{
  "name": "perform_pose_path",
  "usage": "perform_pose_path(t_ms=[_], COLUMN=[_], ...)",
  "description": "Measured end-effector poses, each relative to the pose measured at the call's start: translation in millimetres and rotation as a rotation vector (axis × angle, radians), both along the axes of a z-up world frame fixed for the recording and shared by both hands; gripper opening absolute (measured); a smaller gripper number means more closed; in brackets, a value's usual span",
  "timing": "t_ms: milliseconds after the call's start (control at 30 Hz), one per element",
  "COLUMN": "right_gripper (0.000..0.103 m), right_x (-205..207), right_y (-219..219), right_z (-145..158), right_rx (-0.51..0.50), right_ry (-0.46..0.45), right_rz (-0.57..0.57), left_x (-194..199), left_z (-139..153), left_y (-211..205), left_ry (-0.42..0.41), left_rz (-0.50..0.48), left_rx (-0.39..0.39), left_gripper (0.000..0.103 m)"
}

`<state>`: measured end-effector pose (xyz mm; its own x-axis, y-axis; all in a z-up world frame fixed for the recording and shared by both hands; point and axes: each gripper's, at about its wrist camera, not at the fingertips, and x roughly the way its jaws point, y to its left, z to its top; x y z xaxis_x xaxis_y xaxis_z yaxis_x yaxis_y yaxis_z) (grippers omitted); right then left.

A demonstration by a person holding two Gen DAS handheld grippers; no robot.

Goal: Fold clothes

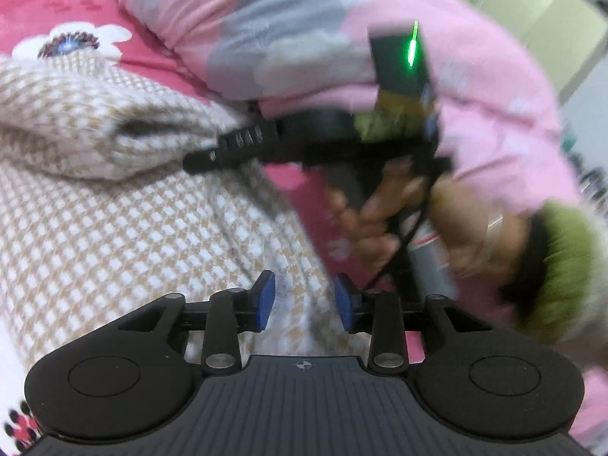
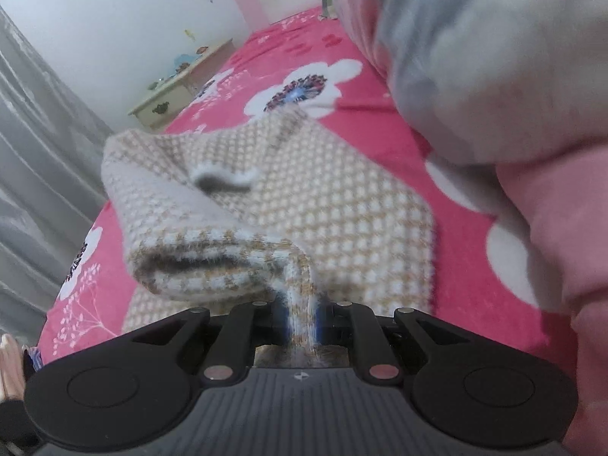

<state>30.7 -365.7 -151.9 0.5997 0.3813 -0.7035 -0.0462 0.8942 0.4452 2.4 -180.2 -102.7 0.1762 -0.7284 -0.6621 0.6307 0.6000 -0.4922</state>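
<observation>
A beige-and-white checked knit garment lies on the pink flowered bed sheet. My left gripper is open, its blue pads just above the knit, holding nothing. My right gripper shows in the left wrist view, held by a hand at the garment's far edge. In the right wrist view my right gripper is shut on a fold of the knit garment, lifting its edge off the sheet.
A bulky pink and grey quilt is heaped along the right side of the bed, also in the right wrist view. A pale bedside table and grey curtain stand beyond the bed's left edge.
</observation>
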Motion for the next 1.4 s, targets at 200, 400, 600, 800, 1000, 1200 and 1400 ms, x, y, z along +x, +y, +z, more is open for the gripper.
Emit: perform_pose_path(t_ms=[200, 400, 600, 800, 1000, 1200, 1400], right_gripper=[0.015, 0.044, 0.054, 0.060, 0.072, 0.073, 0.075], right_x=[-2, -43, -150, -222, -219, -207, -198], right_y=[-11, -38, -38, -44, -38, -31, -21], right_z=[-14, 1, 29, 35, 15, 3, 0], right_rx=[0.048, 0.228, 0.195, 0.285, 0.417, 0.461, 0.465], right_ry=[0.017, 0.125, 0.141, 0.154, 0.106, 0.146, 0.193], right_rz=[0.002, -0.080, -0.068, -0.187, -0.195, -0.154, -0.123], left_x=[16, 9, 6, -10, -50, -70, -75], left_z=[-22, -39, -39, -29, -20, -20, -21], left_y=[27, 11, 2, -9, -11, -16, -21], left_ry=[0.033, -0.034, -0.093, -0.174, -0.223, -0.317, -0.378], left_rz=[0.137, 0.121, 0.107, 0.091, 0.019, 0.002, -0.017], left_rx=[0.060, 0.125, 0.150, 0.177, 0.186, 0.230, 0.240], left_gripper=[0.039, 0.042, 0.046, 0.047, 0.047, 0.047, 0.047])
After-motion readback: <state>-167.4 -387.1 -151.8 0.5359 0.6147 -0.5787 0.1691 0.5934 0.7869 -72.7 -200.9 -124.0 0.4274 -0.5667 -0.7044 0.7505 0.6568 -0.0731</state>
